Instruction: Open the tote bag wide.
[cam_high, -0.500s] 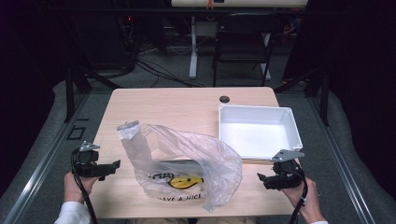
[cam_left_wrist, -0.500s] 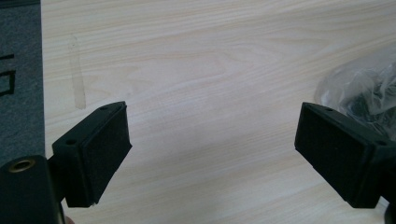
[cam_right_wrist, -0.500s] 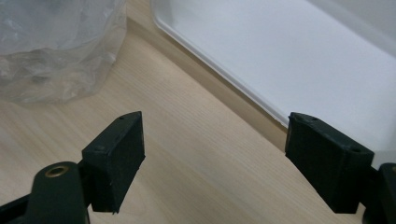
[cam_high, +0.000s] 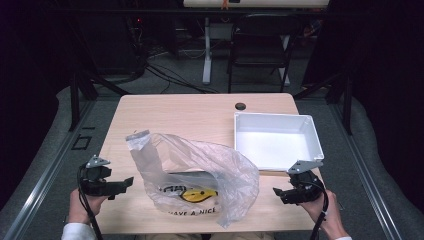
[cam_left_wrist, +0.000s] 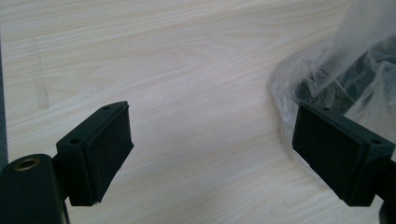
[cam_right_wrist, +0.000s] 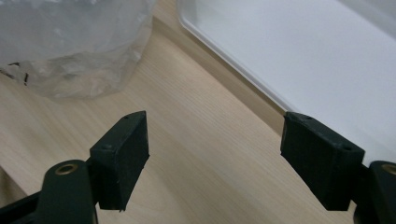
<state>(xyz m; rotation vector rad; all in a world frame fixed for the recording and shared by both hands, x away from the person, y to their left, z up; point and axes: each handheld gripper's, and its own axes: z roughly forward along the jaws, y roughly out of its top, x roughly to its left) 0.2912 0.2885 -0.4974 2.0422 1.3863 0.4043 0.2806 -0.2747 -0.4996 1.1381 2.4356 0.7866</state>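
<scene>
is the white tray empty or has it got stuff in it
Empty: the white tray shows a bare white floor in the high view, and the plastic bag lies beside it.

Pale wood-grain tabletop (cam_high: 200, 117), light beige w/ fine darker streaks. Crumpled see-through plastic bag (cam_high: 200, 172): clear to milky grey, black lettering along the bottom, a yellow round mark w/ black, prob. a smiley. Dark shape inside, colour hard to tell thru the film. Shallow rectangular plastic tray (cam_high: 312, 135): plain white, no pattern. Left gripper (cam_left_wrist: 210, 149) & right gripper (cam_right_wrist: 215, 154): matte black jaws, grey top plates, brass-coloured screw holes.
</scene>
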